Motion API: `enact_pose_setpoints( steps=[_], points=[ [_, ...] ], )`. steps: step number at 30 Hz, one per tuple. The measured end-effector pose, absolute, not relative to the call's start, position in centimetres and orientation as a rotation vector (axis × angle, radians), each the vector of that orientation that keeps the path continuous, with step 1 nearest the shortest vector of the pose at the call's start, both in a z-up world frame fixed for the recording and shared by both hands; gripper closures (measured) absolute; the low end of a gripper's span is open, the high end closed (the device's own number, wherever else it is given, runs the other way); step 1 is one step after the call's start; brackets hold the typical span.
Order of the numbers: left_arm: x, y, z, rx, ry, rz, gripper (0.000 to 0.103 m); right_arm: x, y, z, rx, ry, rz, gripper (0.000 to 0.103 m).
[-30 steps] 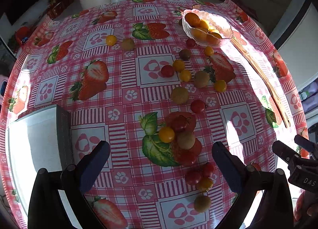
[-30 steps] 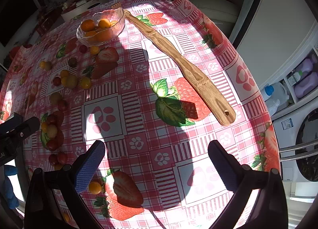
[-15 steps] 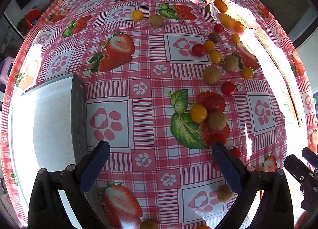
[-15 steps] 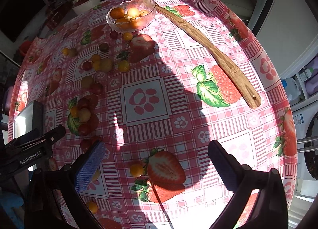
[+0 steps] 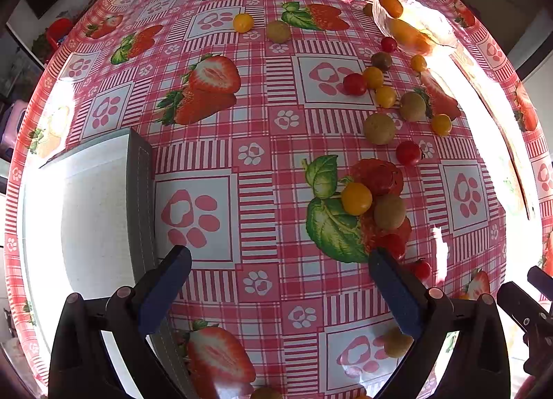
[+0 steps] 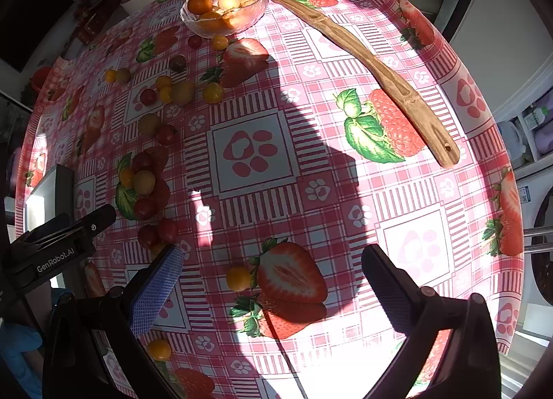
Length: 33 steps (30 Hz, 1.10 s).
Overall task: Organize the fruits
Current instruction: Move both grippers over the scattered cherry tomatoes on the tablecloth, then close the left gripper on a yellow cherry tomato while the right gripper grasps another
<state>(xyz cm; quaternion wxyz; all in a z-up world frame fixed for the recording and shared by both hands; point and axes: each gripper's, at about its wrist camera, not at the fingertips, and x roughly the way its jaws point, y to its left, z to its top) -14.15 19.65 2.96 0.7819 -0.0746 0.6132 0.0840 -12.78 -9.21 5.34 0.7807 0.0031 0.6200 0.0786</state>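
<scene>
Several small red, yellow and greenish tomatoes lie scattered over the strawberry-print tablecloth (image 5: 262,115). A clear glass bowl (image 5: 435,25) at the far right holds orange and yellow ones; it also shows as the bowl (image 6: 224,8) far left in the right wrist view. A cluster with a yellow tomato (image 5: 356,198) lies ahead and to the right of my left gripper (image 5: 276,260), which is open and empty. My right gripper (image 6: 271,257) is open too, above a lone yellow tomato (image 6: 238,278) beside a printed strawberry.
A white flat box with a grey rim (image 5: 90,212) sits at the near left. A long wooden spatula (image 6: 373,63) lies along the right side. The left gripper's body (image 6: 62,243) is at the left. The table edge curves close on the right, with appliances beyond.
The left gripper has swung left, so the tomato cluster slid right and the white box came closer. The right gripper shifted left; the lone yellow tomato now sits between its fingers.
</scene>
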Motion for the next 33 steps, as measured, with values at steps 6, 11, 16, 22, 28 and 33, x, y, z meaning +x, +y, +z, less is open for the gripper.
enact_pose_setpoints(
  steps=[6,11,16,22,28,33],
  points=[
    [-13.7,19.9,2.4,-0.152,1.328,0.186,0.0,-12.6,-8.9,5.1,0.001,1.349,0.175,0.0],
    [-13.3,19.8,2.1,-0.142,1.326,0.194,0.0,-12.4,-8.6,4.8,-0.003,1.357,0.178,0.0],
    [-13.0,20.1,1.5,-0.12,1.325,0.199,0.0,-12.3,-8.4,4.5,-0.006,1.363,0.189,0.0],
    [-12.2,20.3,0.7,-0.1,1.323,0.173,0.0,-12.7,-8.0,3.7,-0.014,1.373,0.196,0.0],
    [-11.6,19.2,0.3,-0.053,1.294,0.128,0.0,-13.6,-7.9,2.7,-0.042,1.384,0.197,0.0],
    [-11.0,18.4,0.2,-0.036,1.282,0.097,0.0,-14.4,-7.7,2.1,-0.063,1.391,0.212,0.003]
  ],
)
